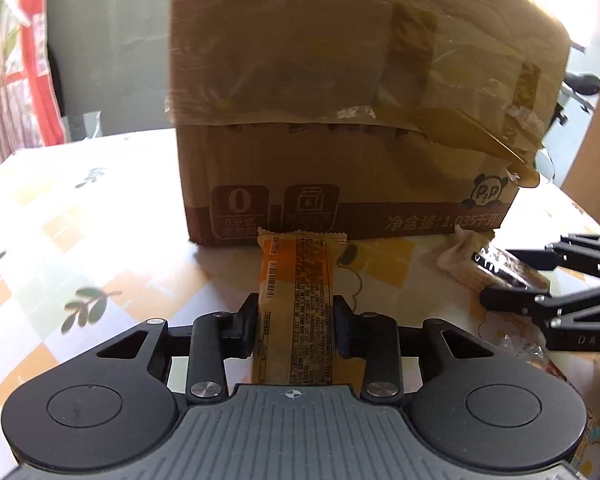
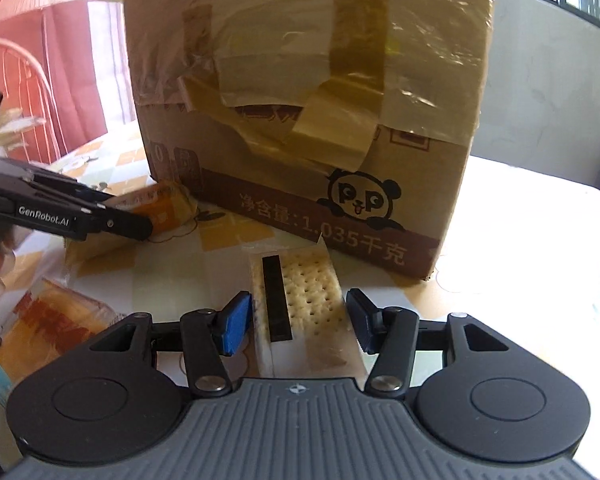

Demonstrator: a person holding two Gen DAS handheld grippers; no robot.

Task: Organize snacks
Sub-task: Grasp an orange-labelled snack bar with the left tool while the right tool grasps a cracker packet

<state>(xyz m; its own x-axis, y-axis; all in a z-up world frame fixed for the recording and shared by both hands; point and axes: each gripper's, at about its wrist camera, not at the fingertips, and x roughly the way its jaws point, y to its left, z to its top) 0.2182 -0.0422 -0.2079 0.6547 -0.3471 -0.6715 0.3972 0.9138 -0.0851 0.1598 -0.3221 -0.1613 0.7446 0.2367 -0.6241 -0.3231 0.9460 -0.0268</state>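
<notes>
My left gripper [image 1: 295, 320] is shut on an orange snack bar packet [image 1: 296, 280] that points at the cardboard box [image 1: 340, 120]. It also shows in the right wrist view [image 2: 160, 208] with the left gripper [image 2: 140, 226] around it. My right gripper [image 2: 299, 318] straddles a clear packet of crackers [image 2: 304, 304] lying on the table; its pads stand slightly apart from the packet sides. In the left wrist view the right gripper [image 1: 488, 276] sits over the cracker packet [image 1: 464, 260] at the right.
The taped cardboard box [image 2: 308, 92] with a panda print stands upright on the patterned tablecloth [image 1: 100, 260] right ahead of both grippers. More snack packets [image 2: 56, 320] lie at the left. A red chair [image 2: 16, 92] stands behind the table.
</notes>
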